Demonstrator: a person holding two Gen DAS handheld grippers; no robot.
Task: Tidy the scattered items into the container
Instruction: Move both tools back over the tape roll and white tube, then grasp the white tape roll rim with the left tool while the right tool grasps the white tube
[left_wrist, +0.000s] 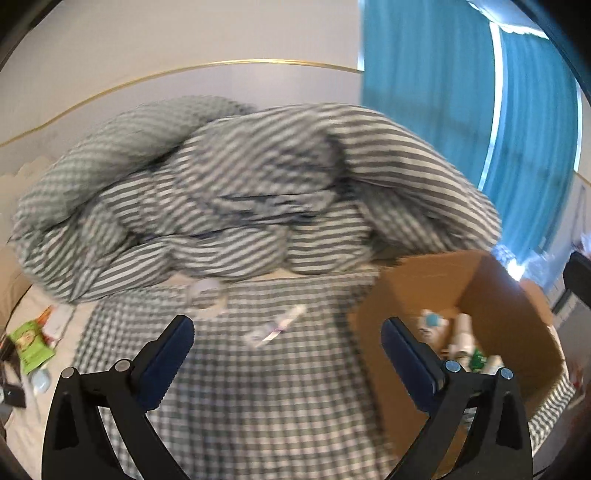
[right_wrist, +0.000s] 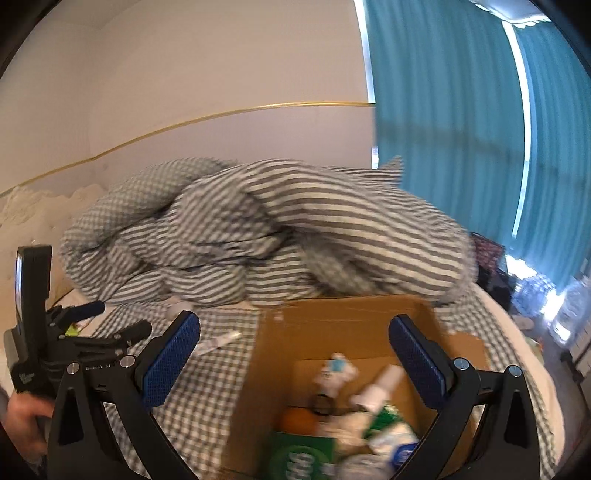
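Brown cardboard box (right_wrist: 347, 325) sits on the bed, and it already holds many small things, like white bottles and a green packet. We are in the middle of the job, between picks. Our right gripper (right_wrist: 293, 363) hangs over the box with its fingers spread wide and nothing in them, so we think it has nothing more to do there. Our left gripper (left_wrist: 286, 356) is also spread wide and empty, out over the checked sheet (left_wrist: 258, 406).

Just past it lies a thin white packet (left_wrist: 275, 328), with a roll of clear tape (left_wrist: 205, 295) a bit farther off. We think the packet comes next. It looks flat and light, so we would need to come down low and pinch it gently.

A green pouch (left_wrist: 29, 345) waits far to the left. Behind it all, a big striped blanket (left_wrist: 240, 192) is piled up. Blue curtains (left_wrist: 443, 92) hang by the pale wall.
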